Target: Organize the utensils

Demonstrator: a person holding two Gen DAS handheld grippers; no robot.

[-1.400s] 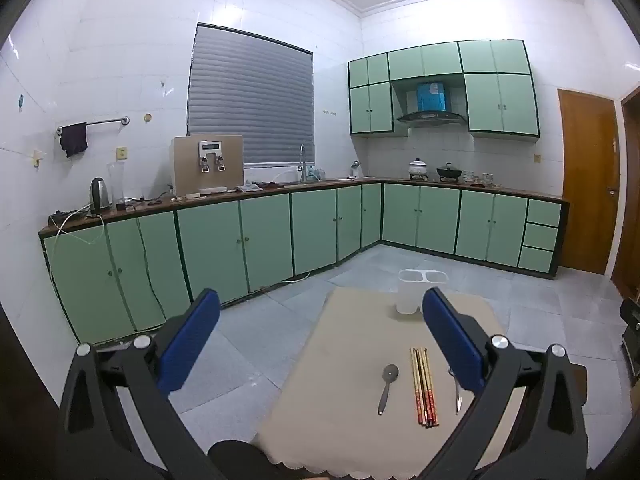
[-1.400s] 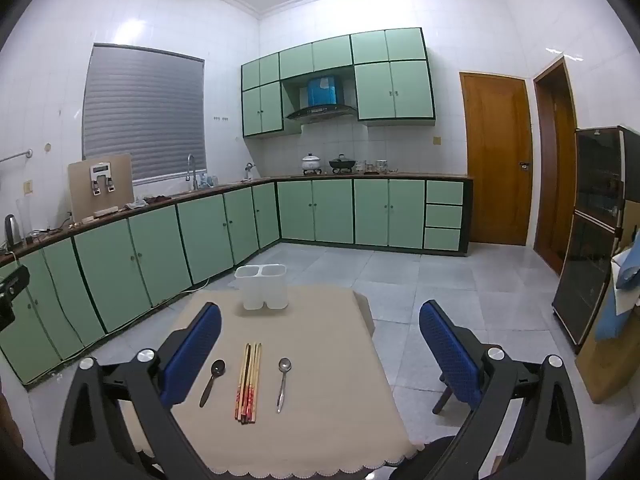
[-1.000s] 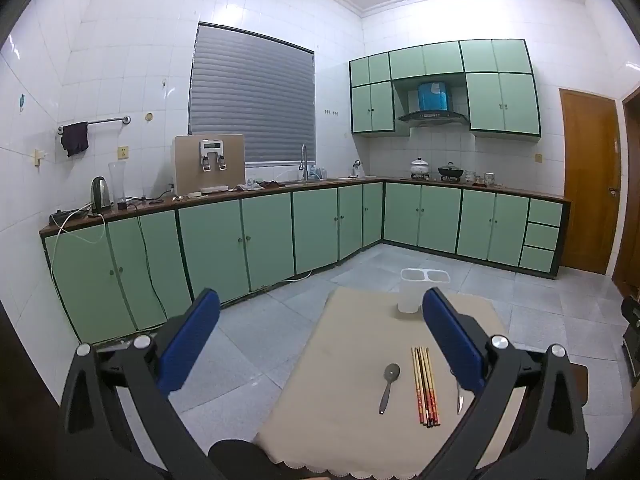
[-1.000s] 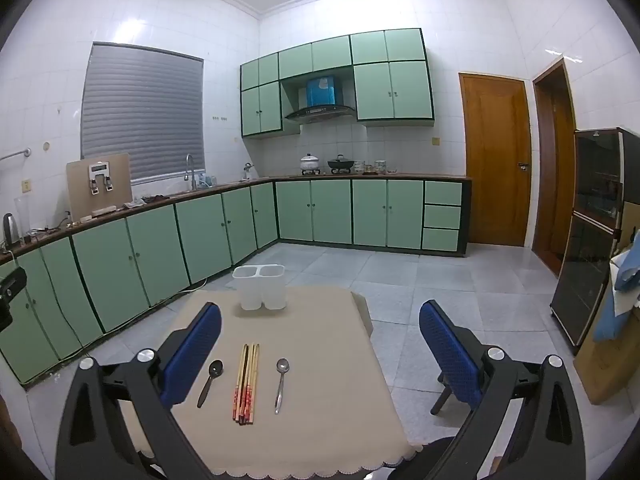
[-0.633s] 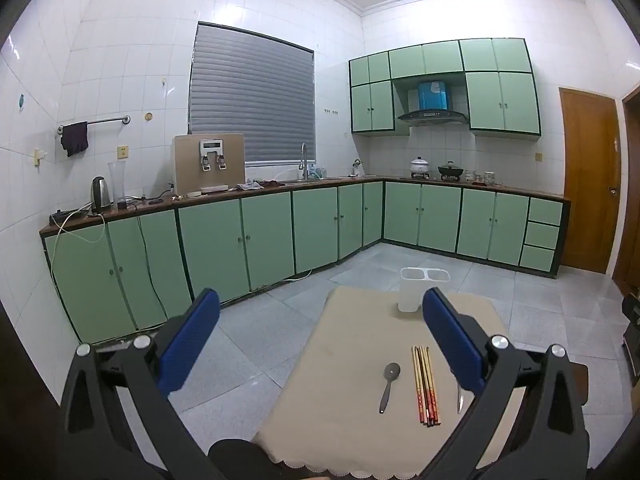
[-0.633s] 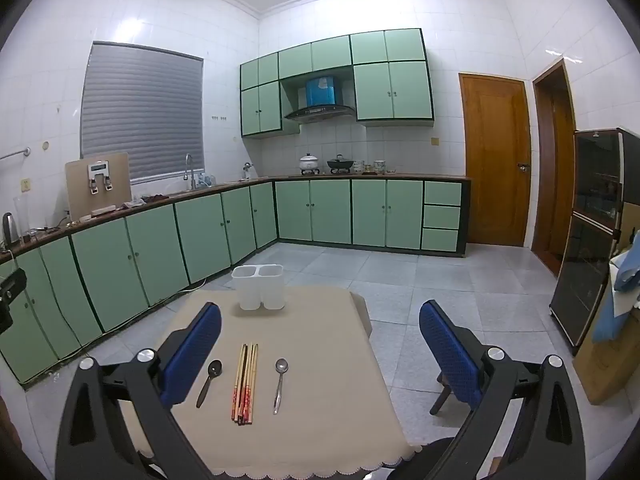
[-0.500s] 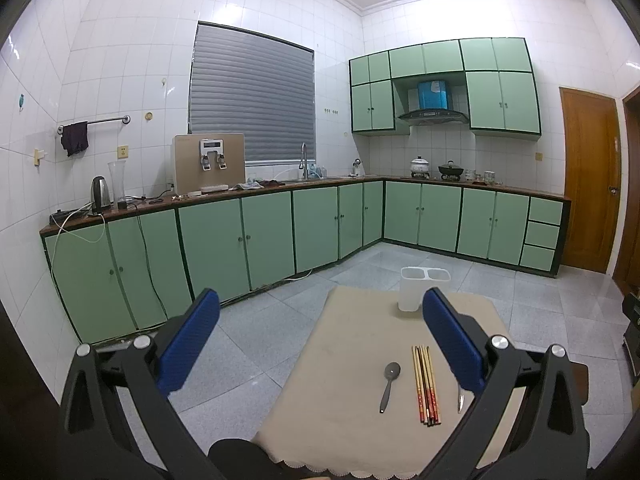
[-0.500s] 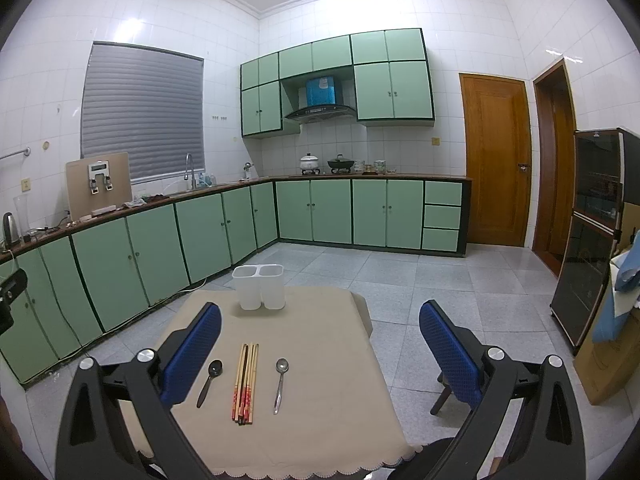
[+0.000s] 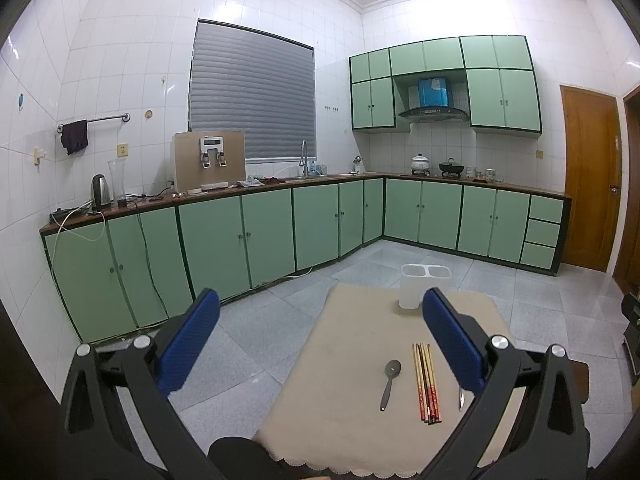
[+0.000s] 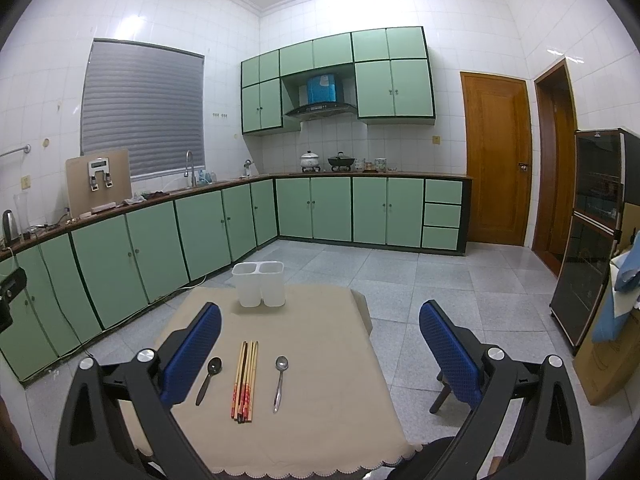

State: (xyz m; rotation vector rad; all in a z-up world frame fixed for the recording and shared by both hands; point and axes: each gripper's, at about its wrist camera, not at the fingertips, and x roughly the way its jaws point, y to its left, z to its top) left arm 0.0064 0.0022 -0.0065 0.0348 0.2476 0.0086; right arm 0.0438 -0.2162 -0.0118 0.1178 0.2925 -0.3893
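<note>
On the table [image 10: 320,420], under a beige cloth with a scalloped front edge, the utensils lie in a neat row, handles toward the near edge. A bundle of chopsticks [image 10: 245,382] sits in the middle, with red decorated lower ends. Just to its left is a dark spoon [image 10: 209,380], and just to its right a shiny metal spoon [image 10: 280,382]; neither touches the chopsticks. At the far end of the table stands a white holder [image 10: 259,284] with two open compartments side by side, upright and well apart from the row.

From the left wrist view the same row shows: dark spoon [image 9: 390,384], chopsticks [image 9: 427,388], and the metal spoon [image 9: 461,398] mostly hidden behind a blue pad. The holder [image 9: 416,286] is partly behind that pad too.

No writing on any of these can be read.

Both tools hang level above the near edge, pointing across the table. The left gripper [image 9: 320,340] is spread wide, its blue-padded fingers [image 9: 188,344] holding nothing. The right gripper [image 10: 320,344] is likewise spread wide and empty.

Green cabinets [image 10: 200,232] line the walls, and a wooden door [image 10: 496,160] stands shut.
</note>
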